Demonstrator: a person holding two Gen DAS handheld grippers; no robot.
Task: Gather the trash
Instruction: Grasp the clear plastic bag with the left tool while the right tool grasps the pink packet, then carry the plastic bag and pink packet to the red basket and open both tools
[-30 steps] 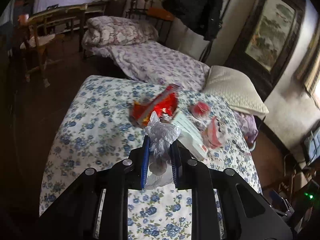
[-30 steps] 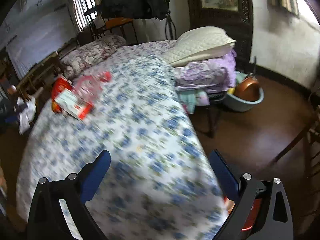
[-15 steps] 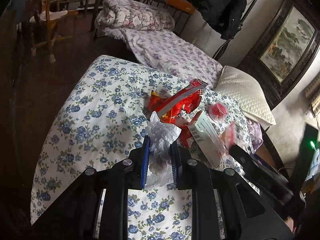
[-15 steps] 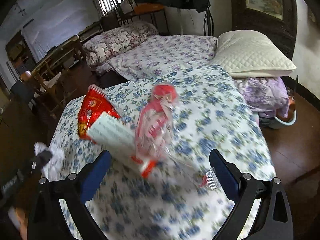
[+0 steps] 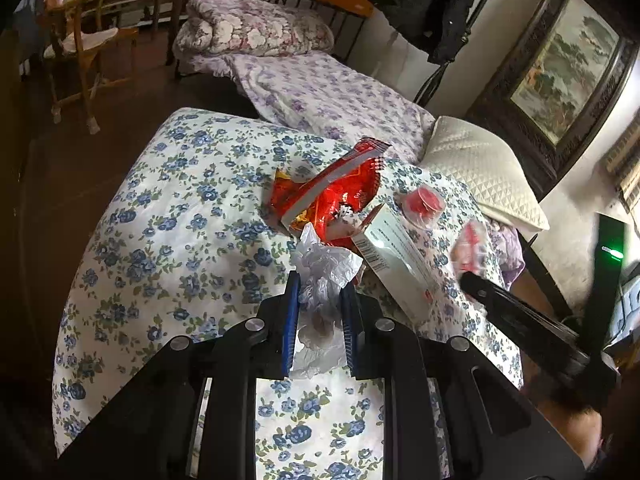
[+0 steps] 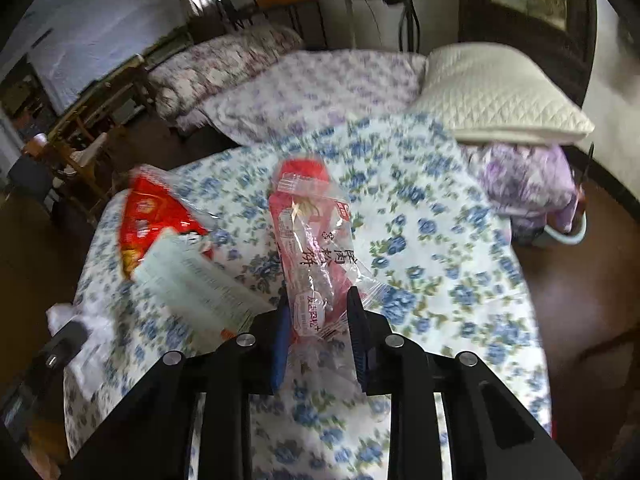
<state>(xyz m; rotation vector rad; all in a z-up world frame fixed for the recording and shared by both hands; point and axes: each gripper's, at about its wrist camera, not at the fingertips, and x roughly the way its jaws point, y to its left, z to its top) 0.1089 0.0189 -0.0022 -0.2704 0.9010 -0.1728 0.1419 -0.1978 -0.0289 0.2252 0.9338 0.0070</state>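
The right tool [image 6: 318, 322] has just closed on the light, crinkly, slippery clear wrapper [image 6: 310, 248], best pinched at its near end; the left tool [image 5: 318, 312] clamps soft crumpled white plastic [image 5: 322, 276]

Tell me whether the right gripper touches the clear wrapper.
Touching. The right wrist view shows the right gripper closed on the clear wrapper, its lower end pinched between both fingers.
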